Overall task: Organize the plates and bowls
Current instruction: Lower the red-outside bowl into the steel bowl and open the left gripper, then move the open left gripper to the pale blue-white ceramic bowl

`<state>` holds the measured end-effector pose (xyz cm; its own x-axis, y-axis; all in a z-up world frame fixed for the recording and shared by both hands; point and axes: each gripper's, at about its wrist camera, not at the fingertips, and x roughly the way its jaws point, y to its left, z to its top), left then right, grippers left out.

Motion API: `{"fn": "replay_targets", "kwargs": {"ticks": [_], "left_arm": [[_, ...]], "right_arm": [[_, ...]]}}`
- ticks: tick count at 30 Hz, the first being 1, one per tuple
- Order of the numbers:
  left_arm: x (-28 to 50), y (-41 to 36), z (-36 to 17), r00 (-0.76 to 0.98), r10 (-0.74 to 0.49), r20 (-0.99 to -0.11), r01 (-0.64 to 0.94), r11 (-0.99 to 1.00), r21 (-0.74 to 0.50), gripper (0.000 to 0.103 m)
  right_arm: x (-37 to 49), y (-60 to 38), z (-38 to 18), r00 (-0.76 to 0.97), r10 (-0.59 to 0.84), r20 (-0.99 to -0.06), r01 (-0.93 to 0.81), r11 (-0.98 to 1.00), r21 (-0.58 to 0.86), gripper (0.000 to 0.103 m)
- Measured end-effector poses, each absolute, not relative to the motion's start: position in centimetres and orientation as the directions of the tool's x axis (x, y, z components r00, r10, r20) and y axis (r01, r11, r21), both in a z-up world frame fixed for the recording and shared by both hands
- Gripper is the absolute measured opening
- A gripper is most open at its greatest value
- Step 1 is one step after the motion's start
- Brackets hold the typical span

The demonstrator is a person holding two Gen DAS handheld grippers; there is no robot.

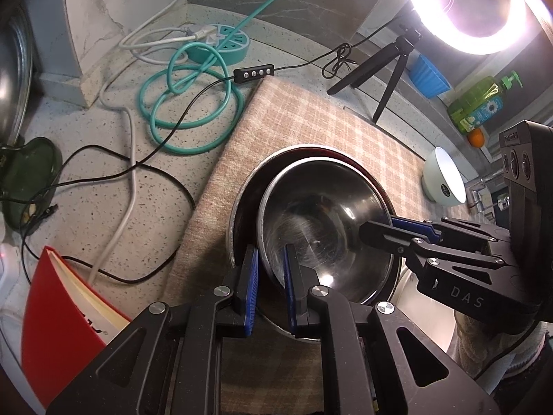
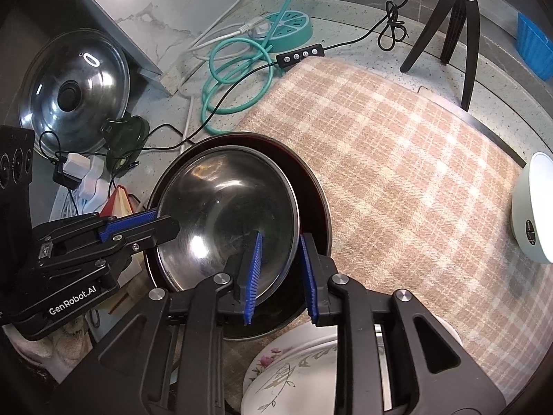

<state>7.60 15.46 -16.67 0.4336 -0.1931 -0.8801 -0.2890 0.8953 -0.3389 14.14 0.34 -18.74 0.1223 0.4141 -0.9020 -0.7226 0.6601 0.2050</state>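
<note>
The steel bowl (image 1: 321, 228) sits nested inside a wider dark pan (image 2: 311, 207), off-centre within it, so that a crescent of the pan's floor shows on one side. The pan rests on the plaid cloth (image 2: 397, 159) spread over the counter (image 1: 103, 180). Both implements point steeply down at the bowl from opposite sides.

The left hand-held gripper (image 1: 271, 287) straddles the near rim of the bowl, one blue pad outside the wall, one inside. From the left wrist view the pads appear clamped on the rim; this one grips the bowl.

The right hand-held gripper (image 2: 280, 273) straddles the rim on the opposite side. A visible gap stands between its pads and the bowl wall, so the jaws are parted and it does not grip.

The bowl is empty; only reflections show in it. The pan holds the bowl and nothing else visible. A floral plate (image 2: 293, 373) lies just below the right gripper, at the near edge of the pan. A pale green bowl (image 2: 532, 207) lies tipped on its side, well apart at the far edge of the cloth.

Judgement: the bowl is seated and the release is half done. The left side carries the only hold, and that grip must open next.
</note>
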Motion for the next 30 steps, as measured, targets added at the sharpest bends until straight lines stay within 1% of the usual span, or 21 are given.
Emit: {"fn": "replay_targets", "kwargs": {"ticks": [1, 3, 4, 5, 9, 11, 13, 14, 15, 16, 19, 21, 23, 25, 27, 30], "left_arm": [[7.6, 15.5, -16.7, 0.434, -0.195, -0.88, -0.29, 0.894, -0.341, 0.011], [7.6, 15.5, -16.7, 0.433, -0.194, -0.88, -0.287, 0.896, -0.339, 0.014], [7.6, 15.5, -16.7, 0.432, -0.192, -0.881, -0.288, 0.896, -0.337, 0.014], [7.6, 15.5, -16.7, 0.433, -0.192, -0.881, -0.289, 0.896, -0.338, 0.014], [7.5, 15.6, -16.6, 0.438, -0.193, -0.878, -0.293, 0.893, -0.342, 0.015], [7.5, 15.5, -16.6, 0.438, -0.196, -0.877, -0.291, 0.893, -0.344, 0.015], [7.4, 15.5, -16.4, 0.443, -0.194, -0.876, -0.291, 0.892, -0.345, 0.014], [7.3, 15.5, -16.4, 0.444, -0.196, -0.874, -0.29, 0.892, -0.347, 0.015], [7.3, 15.5, -16.2, 0.446, -0.197, -0.873, -0.289, 0.892, -0.348, 0.02], [7.2, 15.4, -16.1, 0.45, -0.198, -0.871, -0.285, 0.892, -0.35, 0.022], [7.1, 15.2, -15.5, 0.463, -0.193, -0.865, -0.274, 0.897, -0.347, 0.024], [7.0, 15.1, -15.0, 0.474, -0.194, -0.859, -0.268, 0.897, -0.351, 0.032], [6.9, 14.8, -14.4, 0.486, -0.192, -0.852, -0.257, 0.901, -0.35, 0.036], [7.0, 14.3, -13.6, 0.502, -0.194, -0.843, -0.241, 0.905, -0.351, 0.036], [7.1, 13.8, -12.9, 0.514, -0.2, -0.834, -0.226, 0.907, -0.356, 0.043], [7.4, 12.9, -11.7, 0.537, -0.219, -0.815, -0.198, 0.906, -0.374, 0.045]], "right_arm": [[14.1, 0.3, -18.8, 0.125, 0.413, -0.902, -0.724, 0.66, 0.202, 0.026], [14.1, 0.3, -18.8, 0.125, 0.416, -0.901, -0.724, 0.659, 0.204, 0.028], [14.1, 0.3, -18.7, 0.124, 0.419, -0.899, -0.723, 0.659, 0.207, 0.03], [14.1, 0.3, -18.7, 0.125, 0.42, -0.899, -0.722, 0.66, 0.208, 0.034], [14.1, 0.0, -18.2, 0.128, 0.44, -0.889, -0.716, 0.661, 0.224, 0.038], [14.1, -0.2, -17.8, 0.133, 0.451, -0.882, -0.714, 0.661, 0.23, 0.046], [14.0, -0.4, -17.3, 0.138, 0.467, -0.874, -0.713, 0.659, 0.239, 0.049], [13.9, -0.5, -17.1, 0.145, 0.471, -0.87, -0.713, 0.659, 0.238, 0.052], [13.8, -0.7, -16.8, 0.153, 0.477, -0.866, -0.714, 0.659, 0.237, 0.054], [13.8, -0.9, -16.5, 0.157, 0.485, -0.86, -0.715, 0.657, 0.24, 0.059], [13.7, -1.5, -15.7, 0.159, 0.509, -0.846, -0.709, 0.655, 0.261, 0.064], [13.6, -2.2, -15.0, 0.172, 0.526, -0.833, -0.704, 0.657, 0.27, 0.068], [13.5, -3.1, -14.3, 0.189, 0.534, -0.824, -0.7, 0.662, 0.268, 0.071], [13.4, -4.3, -13.4, 0.206, 0.545, -0.813, -0.693, 0.668, 0.272, 0.073], [13.6, -5.9, -12.5, 0.221, 0.557, -0.801, -0.681, 0.676, 0.282, 0.074], [14.2, -8.3, -11.4, 0.256, 0.564, -0.785, -0.654, 0.699, 0.29, 0.076]]}}
